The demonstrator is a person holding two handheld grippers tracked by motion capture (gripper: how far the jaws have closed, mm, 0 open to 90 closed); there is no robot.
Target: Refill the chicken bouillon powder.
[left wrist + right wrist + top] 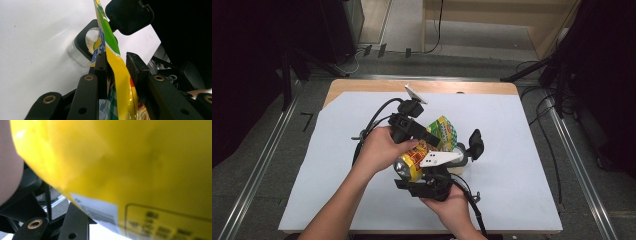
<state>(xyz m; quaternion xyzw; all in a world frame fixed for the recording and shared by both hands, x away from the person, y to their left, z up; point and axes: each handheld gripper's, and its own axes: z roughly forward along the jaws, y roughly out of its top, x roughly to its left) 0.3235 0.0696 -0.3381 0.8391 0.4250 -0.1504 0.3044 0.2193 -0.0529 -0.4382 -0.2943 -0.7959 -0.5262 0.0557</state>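
A yellow and green snack bag (444, 131) is held up over the middle of the table between both hands. My left gripper (438, 140) reaches in from the left at the bag's top edge. In the left gripper view the bag (112, 45) runs between the jaws of that gripper (116, 62), lying against one pad while the other stands slightly off. My right gripper (422, 172) comes up from below, shut on the bag's lower end (125, 165). A clear jar (460, 151) with a black rim (80, 47) stands just beyond, its black lid (475, 142) flipped up.
A white sheet (512, 190) covers the table, with a wooden strip (362, 86) bare along the far edge. Metal rails (582, 170) run along both sides on the floor. Cables and dark stands (552, 75) sit at the back right.
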